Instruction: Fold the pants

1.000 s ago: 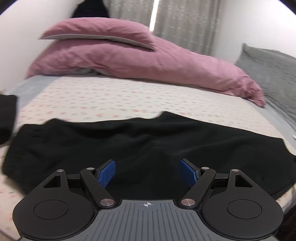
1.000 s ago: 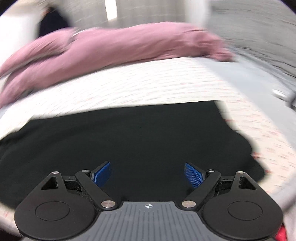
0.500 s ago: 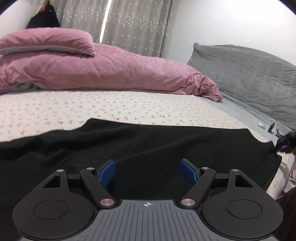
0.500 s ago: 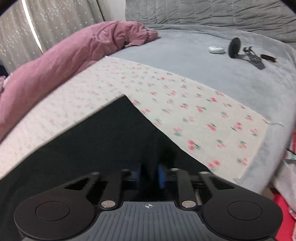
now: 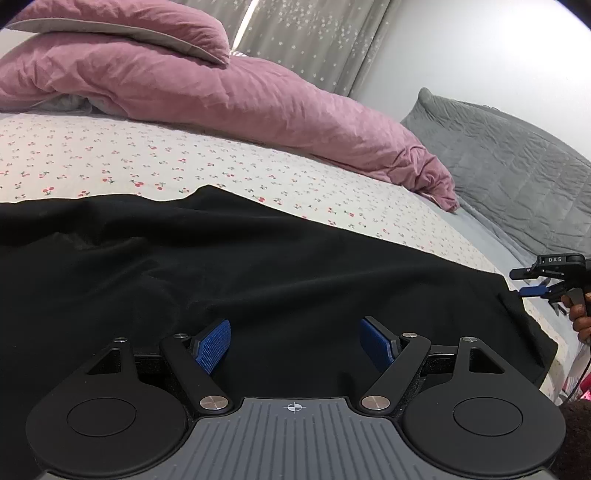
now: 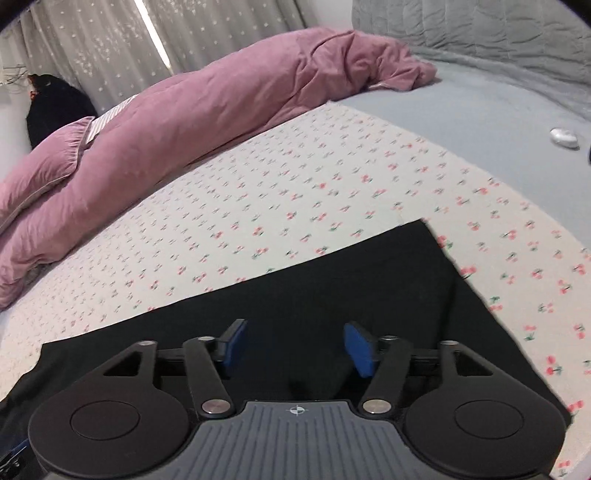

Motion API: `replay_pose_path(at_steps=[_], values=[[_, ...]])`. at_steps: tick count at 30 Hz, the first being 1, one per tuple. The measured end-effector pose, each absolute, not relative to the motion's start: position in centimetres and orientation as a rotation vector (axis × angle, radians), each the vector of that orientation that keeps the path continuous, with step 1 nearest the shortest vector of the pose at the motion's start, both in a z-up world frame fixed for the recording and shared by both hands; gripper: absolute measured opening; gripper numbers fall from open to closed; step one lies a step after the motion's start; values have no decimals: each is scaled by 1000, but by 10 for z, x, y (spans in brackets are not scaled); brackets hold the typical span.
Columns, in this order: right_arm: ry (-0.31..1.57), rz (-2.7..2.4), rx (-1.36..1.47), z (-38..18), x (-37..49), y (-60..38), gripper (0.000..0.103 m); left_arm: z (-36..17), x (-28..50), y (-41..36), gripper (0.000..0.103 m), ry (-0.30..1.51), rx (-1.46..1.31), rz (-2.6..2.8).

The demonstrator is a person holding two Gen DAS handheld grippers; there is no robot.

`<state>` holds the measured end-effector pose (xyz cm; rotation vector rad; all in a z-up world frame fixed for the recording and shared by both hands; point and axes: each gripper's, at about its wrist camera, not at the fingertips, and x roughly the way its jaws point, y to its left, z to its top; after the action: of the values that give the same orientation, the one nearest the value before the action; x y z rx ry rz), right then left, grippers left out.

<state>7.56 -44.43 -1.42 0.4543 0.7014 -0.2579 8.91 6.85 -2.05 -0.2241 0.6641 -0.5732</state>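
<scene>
Black pants lie spread flat across the cherry-print sheet. My left gripper hovers low over their middle, open, nothing between its blue pads. The right gripper is above the pants near their right end; its jaws are opening with only flat cloth below them, none pinched. In the left wrist view the right gripper shows at the far right by the pants' end, with a hand on it.
A long pink duvet and pillow line the far side of the bed. A grey quilted headboard and grey blanket lie to the right, with a small white object on the blanket.
The right gripper shut at the pants' right corner half a second ago and now stands partly open again, turned back over the cloth. The left gripper came lower and closer over the pants.
</scene>
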Motion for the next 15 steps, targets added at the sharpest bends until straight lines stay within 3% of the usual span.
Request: replay_pose_path(at_steps=[15], values=[[764, -278, 368, -34, 71, -425, 63, -21, 86, 55, 78, 656, -122, -566]])
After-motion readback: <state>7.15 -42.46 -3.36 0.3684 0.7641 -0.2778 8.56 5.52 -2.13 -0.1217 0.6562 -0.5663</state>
